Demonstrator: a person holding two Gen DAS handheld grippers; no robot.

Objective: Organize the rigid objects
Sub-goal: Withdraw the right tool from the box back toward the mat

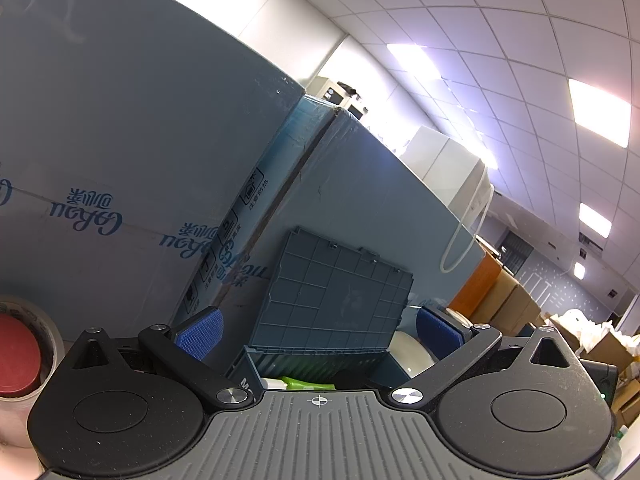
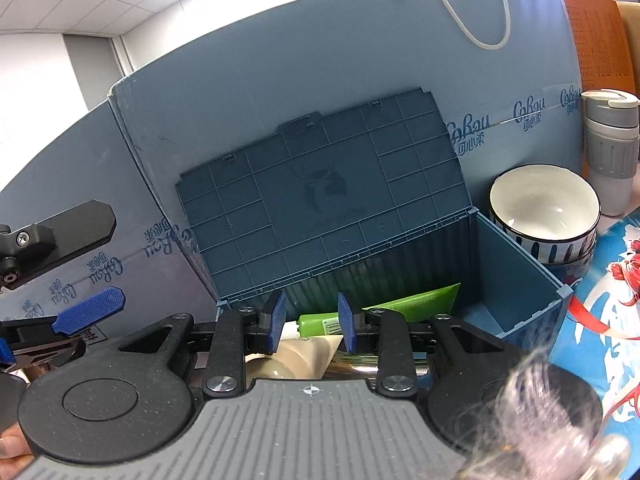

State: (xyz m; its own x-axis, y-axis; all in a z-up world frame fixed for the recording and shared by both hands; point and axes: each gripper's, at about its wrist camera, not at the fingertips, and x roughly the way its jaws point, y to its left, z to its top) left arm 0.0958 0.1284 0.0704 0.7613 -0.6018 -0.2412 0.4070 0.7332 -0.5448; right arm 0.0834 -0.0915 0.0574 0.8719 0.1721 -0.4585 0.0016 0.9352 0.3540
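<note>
Sitting far to the left in the left wrist view is a roll of clear tape (image 1: 28, 364) with a red middle. Next to it stands a big grey-blue cardboard box (image 1: 120, 128) with blue writing on it. The left gripper (image 1: 320, 330) has its two blue pads far apart, and nothing is between them. Past those pads you can see the blue storage box (image 1: 320, 364) with its lid (image 1: 332, 292) standing up and leaning back on the cardboard. A white bowl (image 1: 412, 354) peeks out just right of the box.

In the right wrist view, the left gripper's blue pad (image 2: 90, 310) shows at the far left, still well apart from the box. The storage box (image 2: 516, 280) is in the middle, open, with its lid (image 2: 320, 196) tipped back against the cardboard (image 2: 280, 60). The right gripper (image 2: 312, 326) is over the front of the box. Its blue pads are close together with only a narrow gap. A cream bottle (image 2: 304, 354) lies under and between them, but I cannot tell if the pads press on it. A green tube (image 2: 404, 304) lies inside the box just behind the pads. To the right of the box sit two stacked bowls (image 2: 544, 208), white inside with dark stripes outside. Beside them stands a grey flask (image 2: 612, 152). They rest on a blue picture mat (image 2: 600, 320).
</note>
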